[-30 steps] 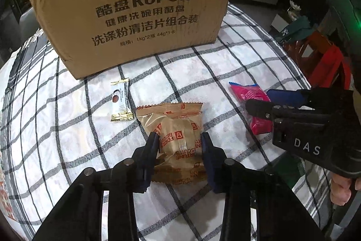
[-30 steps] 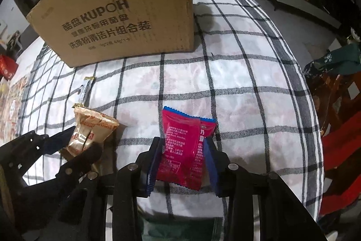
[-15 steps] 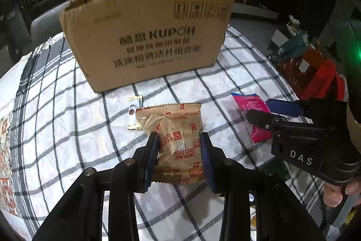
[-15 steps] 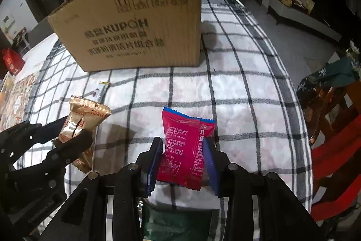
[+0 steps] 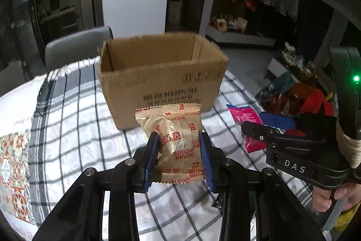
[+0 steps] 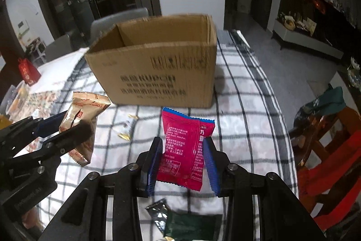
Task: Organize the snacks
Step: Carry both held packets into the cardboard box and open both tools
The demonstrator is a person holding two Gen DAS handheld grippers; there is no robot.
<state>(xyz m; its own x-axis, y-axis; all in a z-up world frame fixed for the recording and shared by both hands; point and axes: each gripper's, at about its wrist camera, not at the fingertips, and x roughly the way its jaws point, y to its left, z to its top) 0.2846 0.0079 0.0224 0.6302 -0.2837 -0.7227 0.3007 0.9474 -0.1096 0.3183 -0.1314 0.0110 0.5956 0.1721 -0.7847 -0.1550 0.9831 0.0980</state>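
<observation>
The open cardboard box (image 5: pixel 162 80) now shows its inside. Both packets have risen off the checked tabletop (image 6: pixel 243 105): left gripper (image 5: pixel 178 150) jaws clamp the tan biscuit packet (image 5: pixel 173 139), right gripper (image 6: pixel 182 159) jaws clamp the red snack packet (image 6: pixel 185 146).

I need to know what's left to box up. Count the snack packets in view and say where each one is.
4: the tan biscuit packet in the left gripper, red packet in the right gripper, small gold-ended packet on the tablecloth, dark green packet at the near edge. The box may hide more.
</observation>
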